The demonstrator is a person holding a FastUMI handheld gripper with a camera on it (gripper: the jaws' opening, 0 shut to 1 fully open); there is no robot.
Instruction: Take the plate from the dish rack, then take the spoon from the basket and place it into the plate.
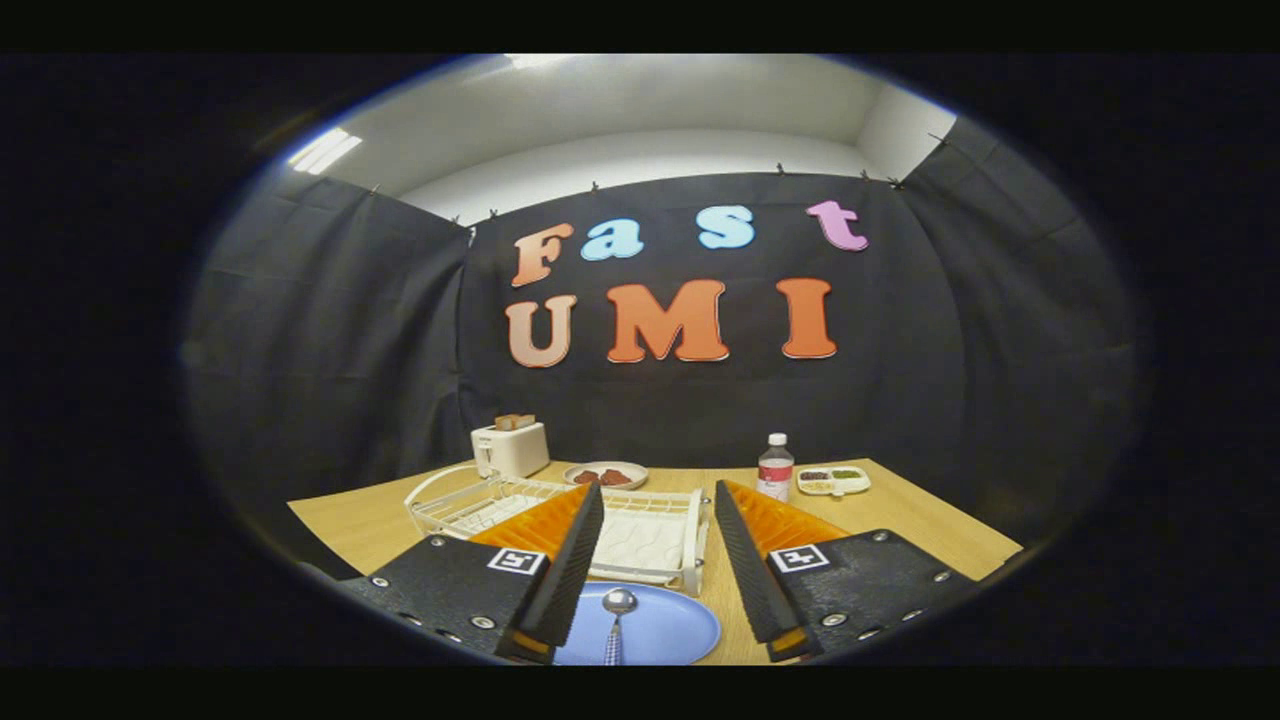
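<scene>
Spoon (617, 612) on plate (655, 628), between the parted fingers of my gripper (652, 640).

Spoon position: bowl at 12 o'clock, handle toward 6 o'clock, resting on the blue plate; the plate lies on the wooden table (930, 525) directly beneath and between my fingers. My gripper is spread wide and holds nothing; neither finger touches the spoon or the plate. I hold it above the table, aimed forward and slightly downward, fingers angled outward from 6 o'clock. Dish rack (560, 515): white wire, just beyond the plate at 12 o'clock, partly hidden by my left finger. Toaster (510, 447): 11 o'clock, behind the rack. Brown plate (606, 475) with food: beside the toaster. Bottle (775, 467) and white tray (833, 481): 1 o'clock, well apart from the plate.
</scene>
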